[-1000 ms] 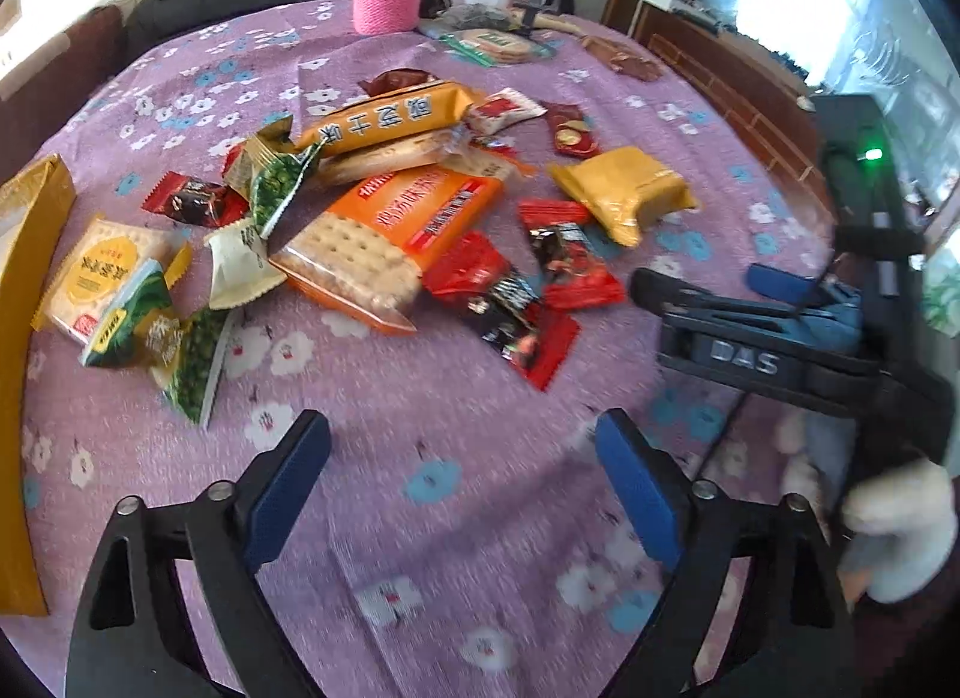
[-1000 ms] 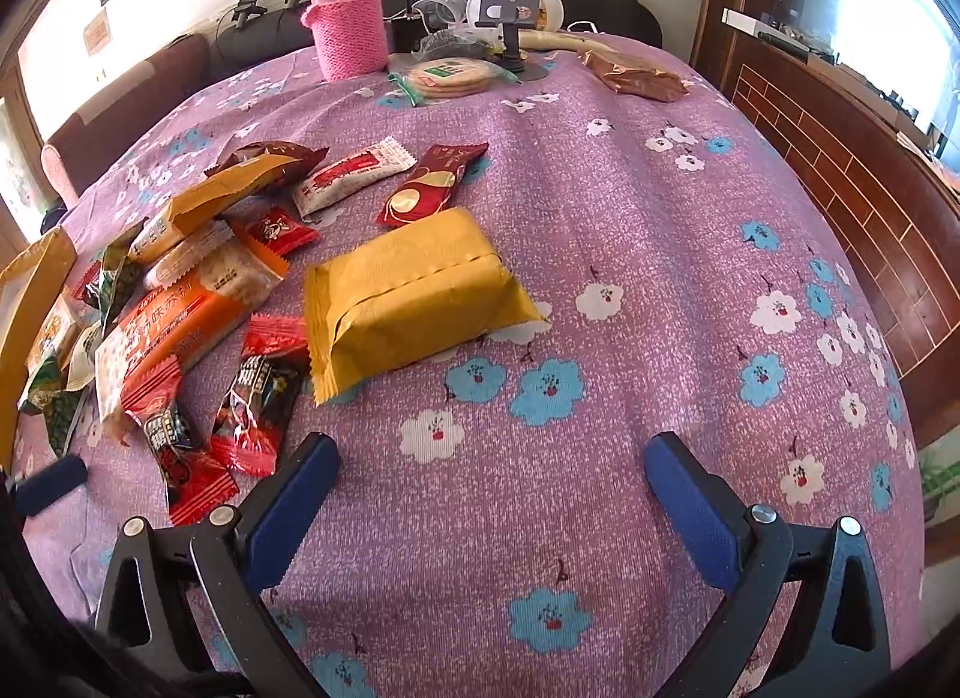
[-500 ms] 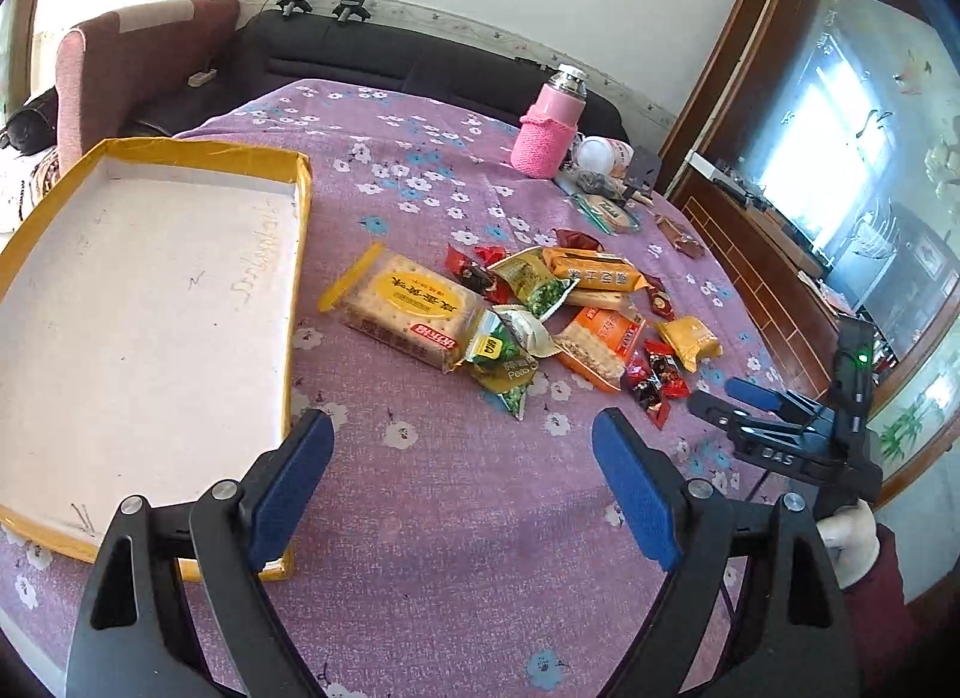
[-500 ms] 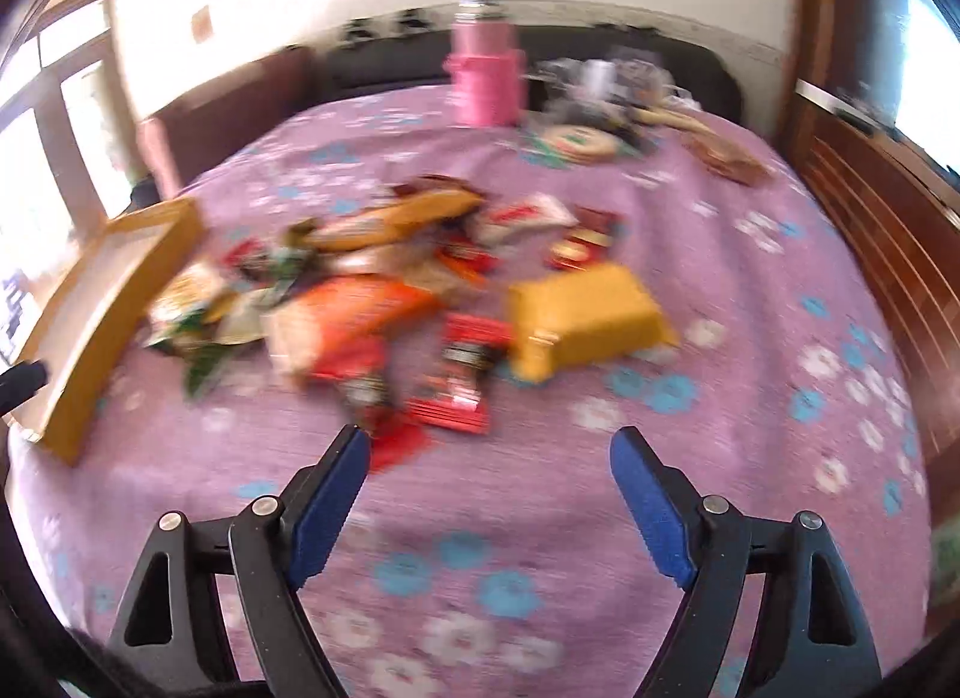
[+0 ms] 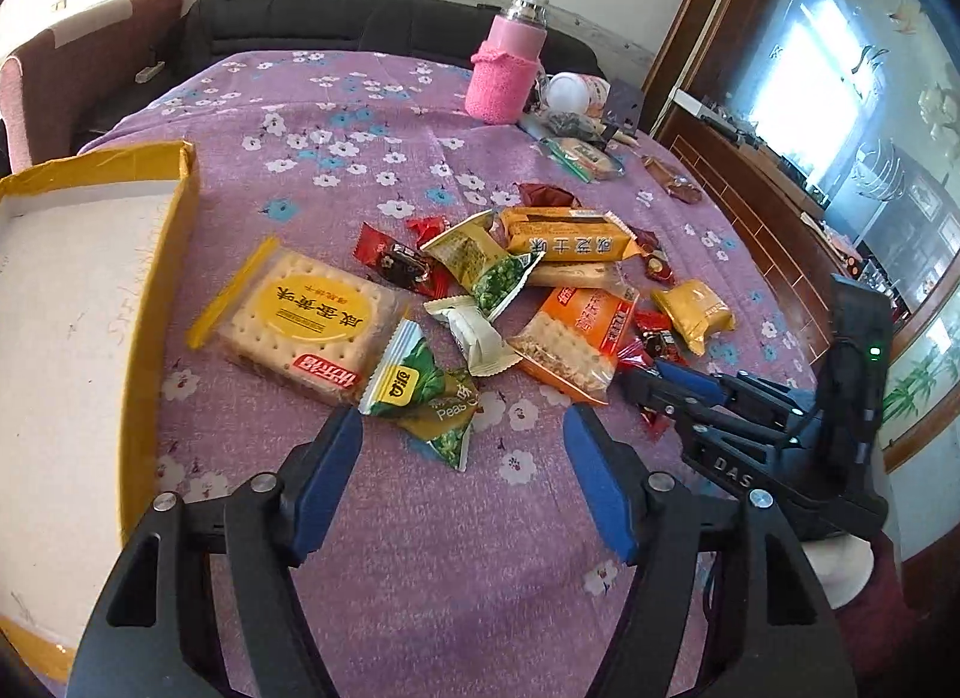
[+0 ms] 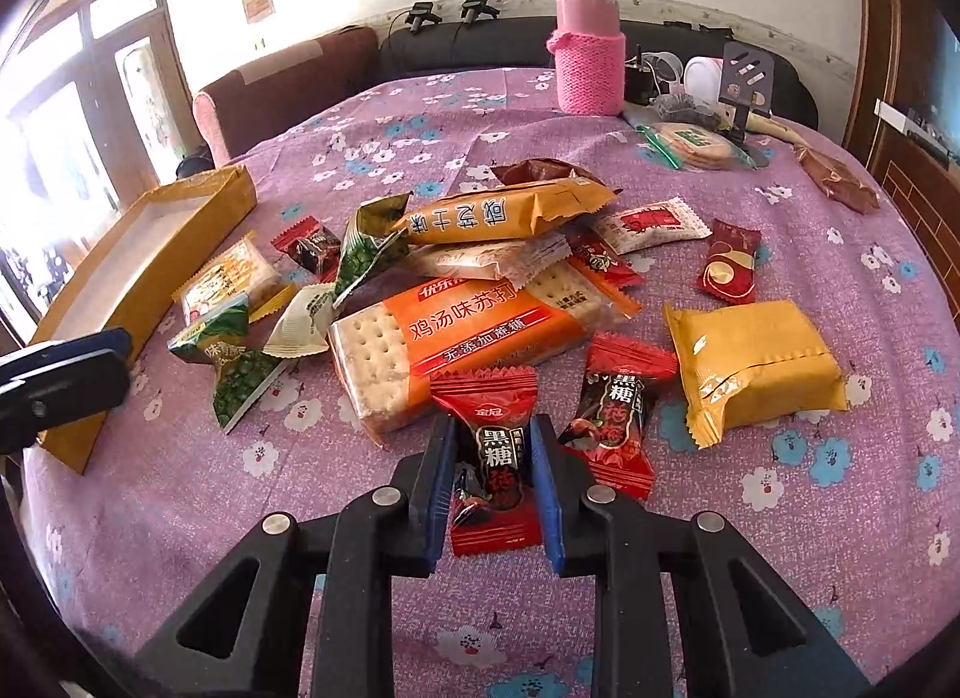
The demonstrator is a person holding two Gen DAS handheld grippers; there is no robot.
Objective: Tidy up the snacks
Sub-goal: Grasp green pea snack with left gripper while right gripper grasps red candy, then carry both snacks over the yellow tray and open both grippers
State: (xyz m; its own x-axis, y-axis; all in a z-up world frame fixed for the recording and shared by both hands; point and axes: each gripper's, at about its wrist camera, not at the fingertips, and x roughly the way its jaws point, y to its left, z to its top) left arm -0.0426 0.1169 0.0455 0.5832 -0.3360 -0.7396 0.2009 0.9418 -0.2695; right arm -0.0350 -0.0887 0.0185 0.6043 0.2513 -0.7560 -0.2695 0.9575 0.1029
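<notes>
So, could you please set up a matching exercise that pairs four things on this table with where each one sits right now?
Things:
1. red brown-sugar candy
2. pink-sleeved flask
3. yellow-rimmed tray
4. gold-wrapped pastry

Places:
A. at the far edge of the table
B. between the pads of the right tongs, whose jaws are closing
C. at the table's left edge in the right wrist view
D. alone, right of the snack pile in the right wrist view

Pairs: 1-B, 2-A, 3-C, 4-D

snack pile (image 6: 468, 302) lies right of tray (image 6: 156, 266), before bottle (image 6: 588, 56).
</notes>
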